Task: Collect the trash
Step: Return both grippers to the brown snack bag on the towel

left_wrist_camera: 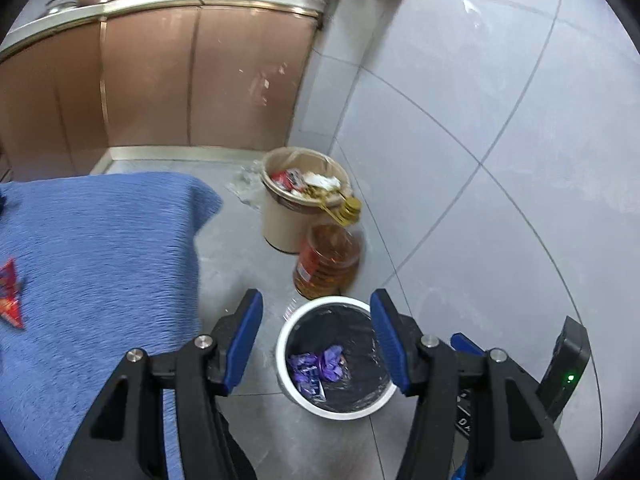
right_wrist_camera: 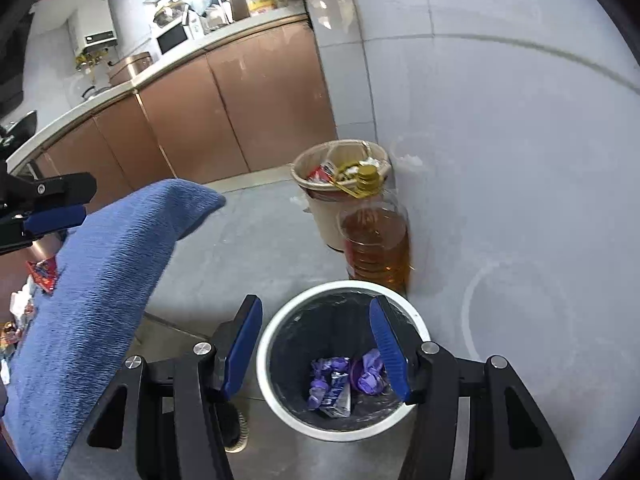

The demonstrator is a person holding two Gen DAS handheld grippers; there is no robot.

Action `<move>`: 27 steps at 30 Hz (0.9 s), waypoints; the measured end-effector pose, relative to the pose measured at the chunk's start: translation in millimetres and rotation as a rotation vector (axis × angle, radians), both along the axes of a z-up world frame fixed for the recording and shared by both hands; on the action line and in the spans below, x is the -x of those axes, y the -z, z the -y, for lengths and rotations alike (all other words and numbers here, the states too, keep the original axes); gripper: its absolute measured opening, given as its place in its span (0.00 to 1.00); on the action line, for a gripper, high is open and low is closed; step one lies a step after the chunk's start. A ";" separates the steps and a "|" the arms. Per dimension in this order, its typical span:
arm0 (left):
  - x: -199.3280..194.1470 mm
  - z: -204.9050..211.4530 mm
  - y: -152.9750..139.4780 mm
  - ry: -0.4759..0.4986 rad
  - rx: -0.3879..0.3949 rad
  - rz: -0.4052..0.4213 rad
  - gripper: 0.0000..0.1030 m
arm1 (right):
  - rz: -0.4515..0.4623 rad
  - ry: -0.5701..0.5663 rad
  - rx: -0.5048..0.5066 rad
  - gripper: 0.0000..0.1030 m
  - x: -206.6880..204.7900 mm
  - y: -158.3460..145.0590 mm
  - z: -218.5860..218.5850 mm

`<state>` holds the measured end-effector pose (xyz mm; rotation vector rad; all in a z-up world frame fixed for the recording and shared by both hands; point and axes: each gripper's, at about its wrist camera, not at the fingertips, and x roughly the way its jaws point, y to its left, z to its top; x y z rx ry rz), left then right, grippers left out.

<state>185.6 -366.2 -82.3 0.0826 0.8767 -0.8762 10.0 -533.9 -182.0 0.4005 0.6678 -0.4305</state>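
Hovering above the white bin (left_wrist_camera: 282,364), my left gripper (left_wrist_camera: 316,342) gaped part-open, empty. My right gripper (right_wrist_camera: 316,346) likewise held nothing over purple wrappers (right_wrist_camera: 340,380).

Both of my wrist views were bright and evenly lit, with soft, short shadows. Glare washed over the glossy pale grey wall tiles (right_wrist_camera: 500,128), strongest near the top of the right view. The fisheye lenses bent the tile seams into arcs and left black corners around each round picture. My left view was smeared by motion: the brown cabinet doors (left_wrist_camera: 192,76) and the blue ribbed cloth (left_wrist_camera: 100,248) looked soft, while the right view stayed crisper.
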 end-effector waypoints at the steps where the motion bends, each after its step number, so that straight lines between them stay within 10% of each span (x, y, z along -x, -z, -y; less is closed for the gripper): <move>1: 0.7 -7.4 -2.9 -0.011 0.008 0.006 0.52 | 0.011 -0.012 0.004 0.52 -0.6 -5.1 -4.9; 27: 62.7 -259.4 -90.9 -0.280 0.144 0.207 0.52 | 0.258 -0.264 0.217 0.55 31.8 -146.5 -144.9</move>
